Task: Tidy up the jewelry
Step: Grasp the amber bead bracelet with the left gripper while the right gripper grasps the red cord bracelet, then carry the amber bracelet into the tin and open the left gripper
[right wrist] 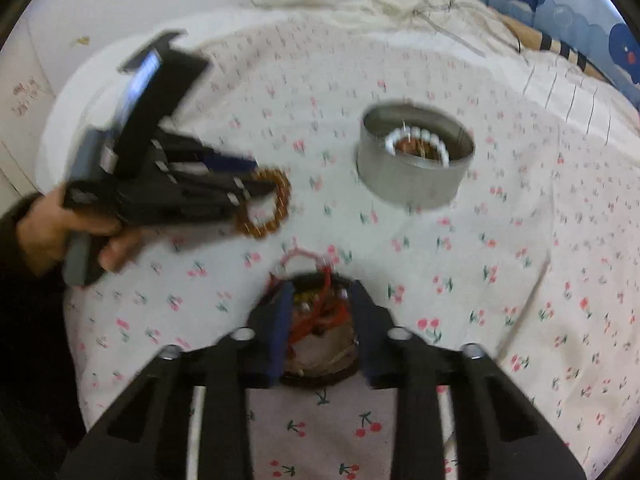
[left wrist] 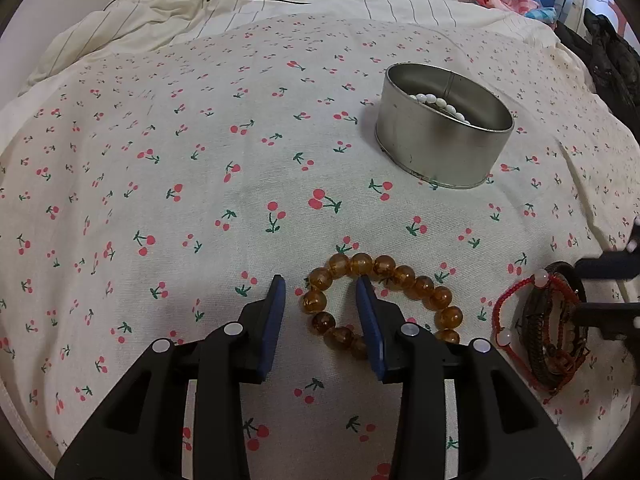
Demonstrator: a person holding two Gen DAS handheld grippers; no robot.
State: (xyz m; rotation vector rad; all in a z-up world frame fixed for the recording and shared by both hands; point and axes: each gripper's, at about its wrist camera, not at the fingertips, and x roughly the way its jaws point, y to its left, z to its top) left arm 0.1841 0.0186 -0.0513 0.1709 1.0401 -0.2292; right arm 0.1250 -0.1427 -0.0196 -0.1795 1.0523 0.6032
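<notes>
Tin (left wrist: 442, 148) on cloth (left wrist: 160, 184), pearls (left wrist: 438, 106) inside; bead bracelet (left wrist: 384, 300) nearer, cord bracelets (left wrist: 540, 328) to its right.

Bed covered by a cherry-print sheet (left wrist: 168, 168), a cream striped blanket (left wrist: 168, 12) bunched at the far edge. On the sheet: a round metal tin (left wrist: 436, 148) at far right holding white beads. Near side: an amber bead bracelet (left wrist: 404, 280), and right of it a dark braided bracelet (left wrist: 536, 344) tangled with red cord.
</notes>
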